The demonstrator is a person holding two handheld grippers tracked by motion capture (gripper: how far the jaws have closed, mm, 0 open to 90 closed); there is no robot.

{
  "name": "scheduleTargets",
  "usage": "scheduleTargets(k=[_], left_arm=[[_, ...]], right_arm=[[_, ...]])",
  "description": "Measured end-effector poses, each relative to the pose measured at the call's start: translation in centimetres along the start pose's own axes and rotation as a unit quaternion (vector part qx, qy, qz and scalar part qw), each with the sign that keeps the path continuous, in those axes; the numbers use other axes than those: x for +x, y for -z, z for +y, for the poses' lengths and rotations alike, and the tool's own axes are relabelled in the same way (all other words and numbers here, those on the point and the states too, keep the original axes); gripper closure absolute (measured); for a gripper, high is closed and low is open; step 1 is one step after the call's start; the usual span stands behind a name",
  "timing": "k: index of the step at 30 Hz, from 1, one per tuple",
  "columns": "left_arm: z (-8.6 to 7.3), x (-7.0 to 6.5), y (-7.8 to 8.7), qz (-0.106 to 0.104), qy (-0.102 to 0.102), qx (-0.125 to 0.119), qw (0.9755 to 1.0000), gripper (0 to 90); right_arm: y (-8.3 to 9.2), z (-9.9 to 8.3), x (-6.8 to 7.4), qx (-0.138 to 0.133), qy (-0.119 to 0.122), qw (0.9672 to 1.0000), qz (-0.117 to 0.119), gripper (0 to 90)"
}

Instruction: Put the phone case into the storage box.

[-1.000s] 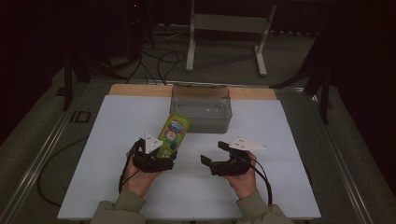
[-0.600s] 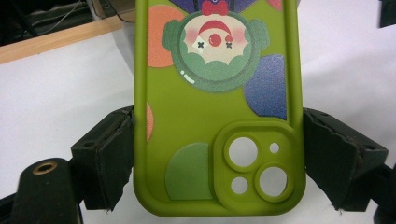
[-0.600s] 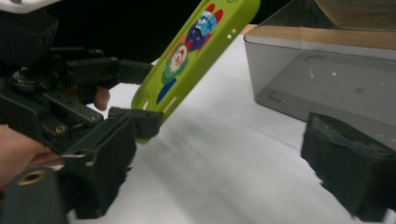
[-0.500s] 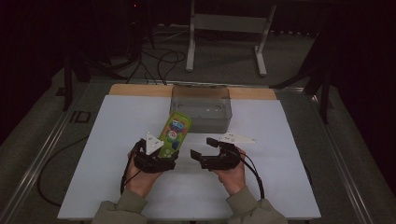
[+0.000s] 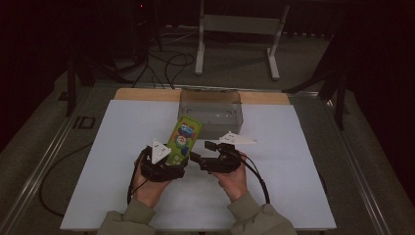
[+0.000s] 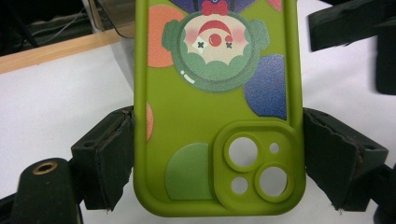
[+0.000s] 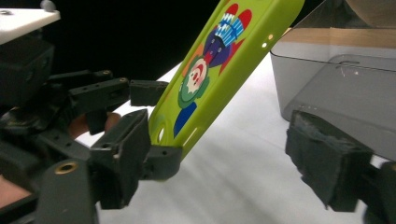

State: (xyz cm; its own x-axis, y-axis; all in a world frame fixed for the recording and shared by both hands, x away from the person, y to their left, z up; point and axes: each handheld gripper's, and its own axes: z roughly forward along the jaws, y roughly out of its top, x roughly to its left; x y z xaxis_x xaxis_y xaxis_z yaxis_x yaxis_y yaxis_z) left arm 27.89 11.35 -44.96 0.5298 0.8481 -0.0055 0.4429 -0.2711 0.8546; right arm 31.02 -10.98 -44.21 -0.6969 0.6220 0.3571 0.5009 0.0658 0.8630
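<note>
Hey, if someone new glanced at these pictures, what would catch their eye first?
The bright green phone case with a clown picture, clamped at its camera end by the left gripper mid-table. Next, the right gripper beside it, its jaws just closing with nothing between them yet, and the grey bin behind.

I see the white table (image 5: 122,147) mid-frame, a clear grey bin (image 5: 211,111) resting at its upper centre.

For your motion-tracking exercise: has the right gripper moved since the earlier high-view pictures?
Yes. The right gripper has slid left across the white table, away from its right edge and toward the green phone case clamped in the left gripper; its jaws have been closing.
</note>
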Motion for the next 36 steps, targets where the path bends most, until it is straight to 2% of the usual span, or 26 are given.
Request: scheduleTargets(k=[5, 9, 19, 26, 28, 33, 36], left_arm=[[0.0, -0.1, 0.2, -0.006, 0.009, -0.014, 0.9998, 16.4], [-0.1, -0.3, 0.1, -0.007, 0.015, -0.021, 0.9996, 16.4], [-0.3, -0.5, 0.2, -0.002, 0.032, -0.042, 0.9986, 16.3], [-0.7, -0.5, 0.0, -0.001, 0.055, -0.048, 0.9973, 16.4], [-0.7, -0.6, -0.1, 0.000, 0.059, -0.047, 0.9972, 16.4], [-0.8, -0.9, -0.2, 0.012, 0.058, -0.042, 0.9973, 16.2], [-0.8, -0.9, -0.2, 0.014, 0.055, -0.045, 0.9974, 16.1]], right_arm=[[-0.6, 0.3, 0.1, -0.007, -0.022, 0.9997, 0.011, 31.1], [-1.0, 0.3, 0.3, -0.007, -0.029, 0.9993, 0.023, 42.2], [-1.9, 0.2, 0.3, -0.018, -0.079, 0.9959, 0.040, 70.3], [-2.4, 0.1, 0.6, -0.020, -0.101, 0.9942, 0.033, 73.3], [-2.5, 0.1, 0.6, -0.021, -0.101, 0.9941, 0.033, 74.1], [-2.6, 0.2, 0.7, -0.013, -0.117, 0.9925, 0.031, 77.6], [-2.5, 0.3, 1.0, -0.010, -0.112, 0.9933, 0.027, 78.1]])
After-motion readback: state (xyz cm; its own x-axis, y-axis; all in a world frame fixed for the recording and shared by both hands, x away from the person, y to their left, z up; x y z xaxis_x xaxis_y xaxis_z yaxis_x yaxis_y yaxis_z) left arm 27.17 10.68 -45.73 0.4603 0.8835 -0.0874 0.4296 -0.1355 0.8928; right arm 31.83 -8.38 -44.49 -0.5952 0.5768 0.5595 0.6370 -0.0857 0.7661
